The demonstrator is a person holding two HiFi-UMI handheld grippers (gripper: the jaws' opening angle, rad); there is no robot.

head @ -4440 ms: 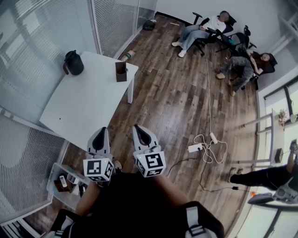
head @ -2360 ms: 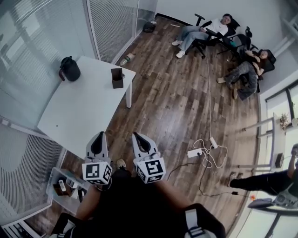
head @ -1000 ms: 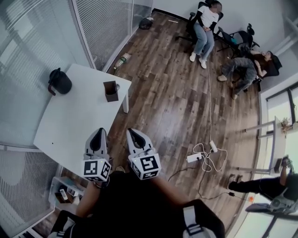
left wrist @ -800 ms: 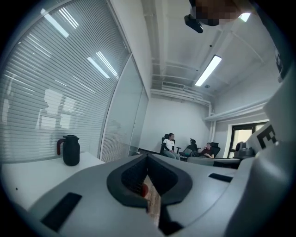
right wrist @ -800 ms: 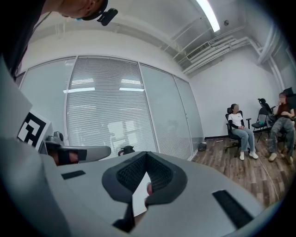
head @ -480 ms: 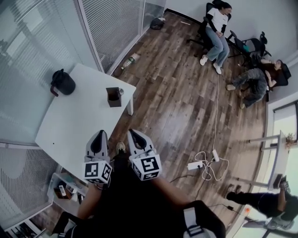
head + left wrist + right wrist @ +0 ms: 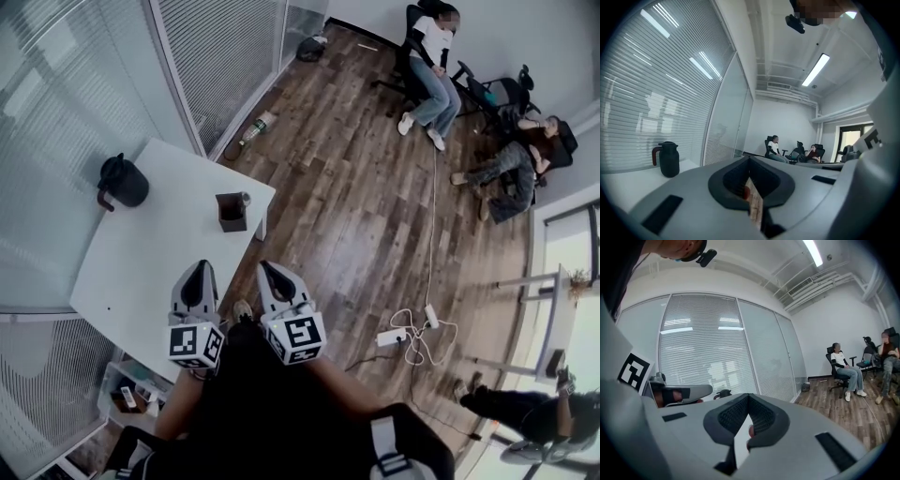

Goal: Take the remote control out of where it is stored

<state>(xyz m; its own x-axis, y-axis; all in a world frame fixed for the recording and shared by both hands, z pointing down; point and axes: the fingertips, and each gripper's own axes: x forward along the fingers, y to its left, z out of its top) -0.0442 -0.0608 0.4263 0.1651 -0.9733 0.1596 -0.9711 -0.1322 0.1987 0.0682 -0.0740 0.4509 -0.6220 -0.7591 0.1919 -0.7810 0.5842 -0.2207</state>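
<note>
A dark brown box-shaped holder (image 7: 232,212) stands near the right edge of the white table (image 7: 150,262), with a small pale thing at its rim. I cannot make out a remote control in it. My left gripper (image 7: 197,270) and right gripper (image 7: 269,270) are held side by side over the table's near corner, short of the holder. Both are shut with nothing in them. In the left gripper view the left gripper (image 7: 749,159) points across the table top. The right gripper (image 7: 748,395) faces the glass wall.
A black jug (image 7: 120,181) stands at the table's far left, also seen as the jug (image 7: 669,159). A low shelf (image 7: 127,394) with small items sits under the table's near end. Glass partitions (image 7: 216,56) are behind. Seated people (image 7: 427,56) and floor cables (image 7: 412,328) lie right.
The view has shifted a little from frame to frame as I stand at the table's near corner. Both grippers stay shut, side by side.
</note>
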